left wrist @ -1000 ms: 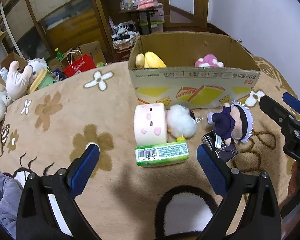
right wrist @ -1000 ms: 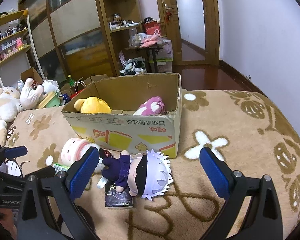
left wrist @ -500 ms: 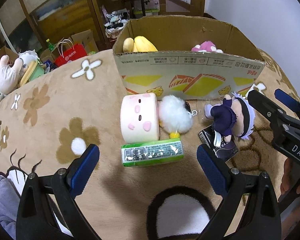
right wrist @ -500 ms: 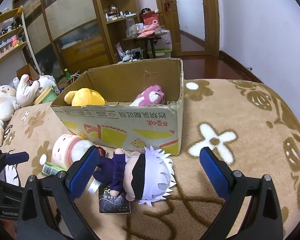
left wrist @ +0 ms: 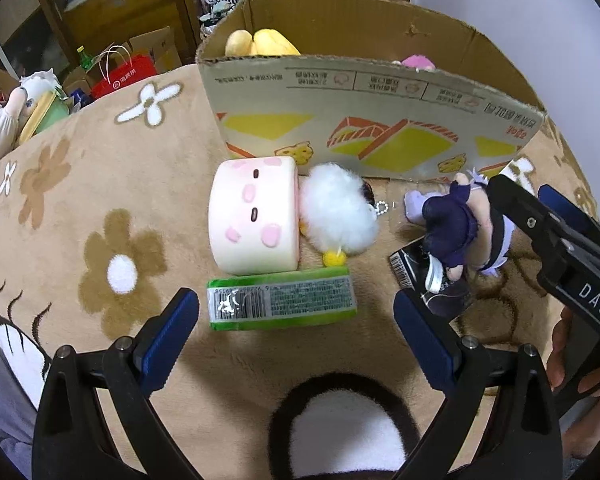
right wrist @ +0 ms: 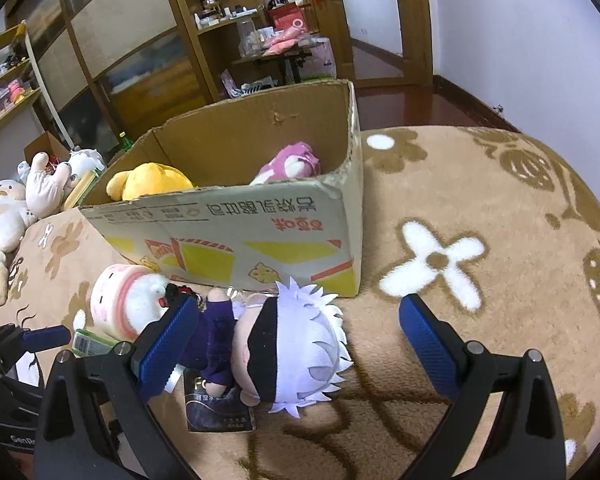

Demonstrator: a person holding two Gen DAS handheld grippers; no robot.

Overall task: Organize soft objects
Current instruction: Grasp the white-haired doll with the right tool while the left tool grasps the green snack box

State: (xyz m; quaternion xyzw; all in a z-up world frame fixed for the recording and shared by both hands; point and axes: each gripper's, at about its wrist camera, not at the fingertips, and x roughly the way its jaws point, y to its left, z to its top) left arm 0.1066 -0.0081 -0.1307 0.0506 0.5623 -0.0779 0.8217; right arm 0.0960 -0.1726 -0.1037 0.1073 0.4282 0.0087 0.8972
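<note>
Nearest the cameras, a tan flower-patterned plush blanket is spread under everything. Both the left gripper and right gripper are held with fingers wide apart, clamped on nothing. Between the right fingers, toward nine o'clock, a white-haired doll is laid sideways, its long axis running nine to three, head toward three. Beyond, at twelve o'clock, a cardboard box is seen, then wooden shelves.

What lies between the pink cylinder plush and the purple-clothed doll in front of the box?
A fluffy white plush lies between the pink cylinder plush and the doll, touching the cylinder; the left wrist view shows it best.
</note>
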